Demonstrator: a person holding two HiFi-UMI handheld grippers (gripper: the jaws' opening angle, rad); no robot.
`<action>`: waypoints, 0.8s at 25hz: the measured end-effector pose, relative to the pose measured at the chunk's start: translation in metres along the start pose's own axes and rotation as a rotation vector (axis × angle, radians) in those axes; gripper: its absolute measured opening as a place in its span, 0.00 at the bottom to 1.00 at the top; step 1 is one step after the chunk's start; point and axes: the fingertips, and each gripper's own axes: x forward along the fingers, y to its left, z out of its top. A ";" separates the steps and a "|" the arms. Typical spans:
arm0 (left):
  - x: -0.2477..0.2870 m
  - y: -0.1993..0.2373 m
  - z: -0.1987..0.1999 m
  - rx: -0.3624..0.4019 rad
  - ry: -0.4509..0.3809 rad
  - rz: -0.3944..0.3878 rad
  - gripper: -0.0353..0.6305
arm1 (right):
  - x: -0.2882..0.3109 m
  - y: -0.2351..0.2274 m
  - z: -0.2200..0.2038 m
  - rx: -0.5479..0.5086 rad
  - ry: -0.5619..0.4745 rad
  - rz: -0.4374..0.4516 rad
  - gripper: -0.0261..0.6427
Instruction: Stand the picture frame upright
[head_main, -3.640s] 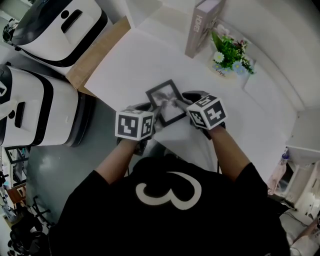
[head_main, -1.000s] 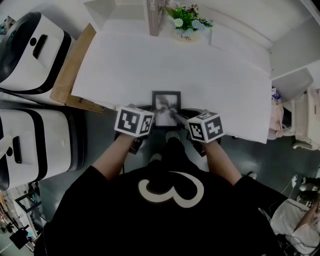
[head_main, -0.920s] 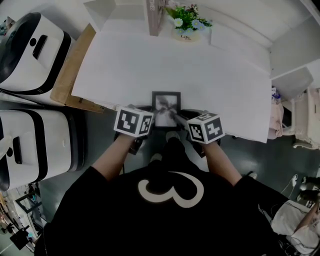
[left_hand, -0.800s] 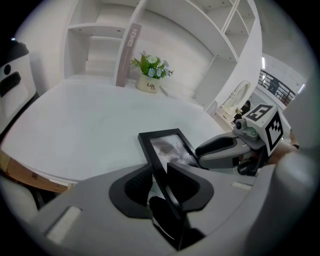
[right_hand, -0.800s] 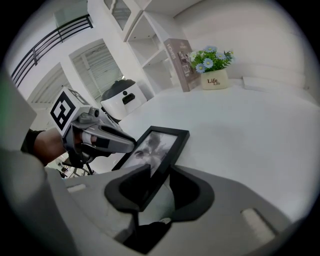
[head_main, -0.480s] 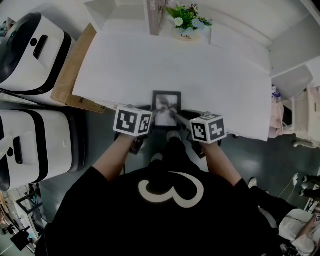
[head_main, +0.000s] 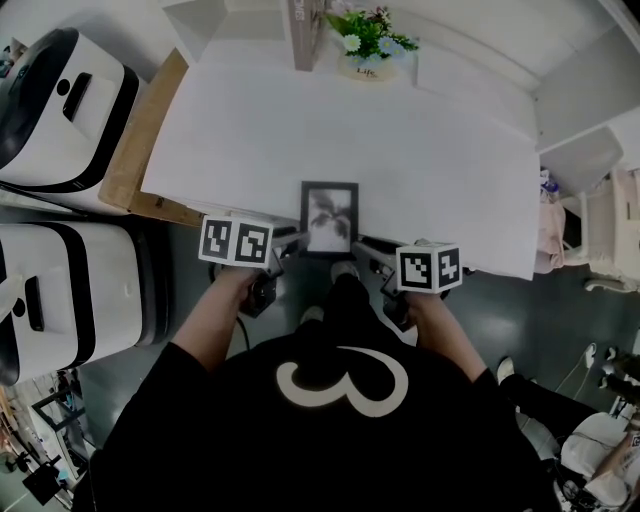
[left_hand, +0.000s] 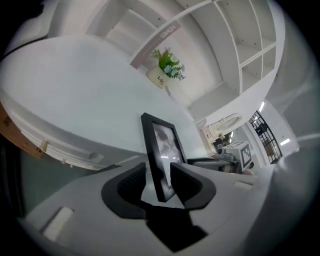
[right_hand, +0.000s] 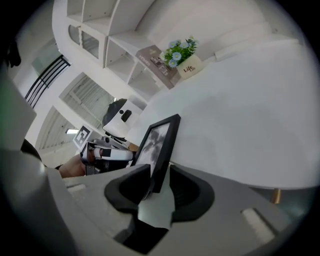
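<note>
The black picture frame (head_main: 330, 217) stands on its edge near the front edge of the white table (head_main: 420, 130), its photo facing me. My left gripper (head_main: 288, 240) is at its lower left corner. In the left gripper view the frame (left_hand: 162, 150) sits between the opening jaws of the left gripper (left_hand: 152, 175), with a gap beside it. My right gripper (head_main: 368, 250) is at the lower right corner. In the right gripper view the frame (right_hand: 159, 142) and its grey back stand lie between the wide jaws of the right gripper (right_hand: 159, 186), unpressed.
A potted flower bunch (head_main: 365, 45) and an upright book (head_main: 300, 25) stand at the table's far edge. Left of the table are a wooden board (head_main: 140, 130) and two white machines (head_main: 60, 100). White shelves (left_hand: 250, 45) rise behind the table.
Both grippers have drawn back toward me and apart, away from the frame's sides. The frame stays standing in the same spot.
</note>
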 end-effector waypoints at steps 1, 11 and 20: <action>0.001 0.000 -0.001 -0.011 0.006 -0.013 0.26 | 0.001 -0.001 -0.003 0.019 0.004 0.007 0.23; 0.012 0.000 -0.004 -0.004 0.042 -0.034 0.26 | 0.013 -0.001 -0.002 0.119 0.000 0.067 0.23; 0.014 0.000 -0.012 0.127 0.107 0.037 0.24 | 0.016 0.001 -0.008 0.064 0.032 0.042 0.19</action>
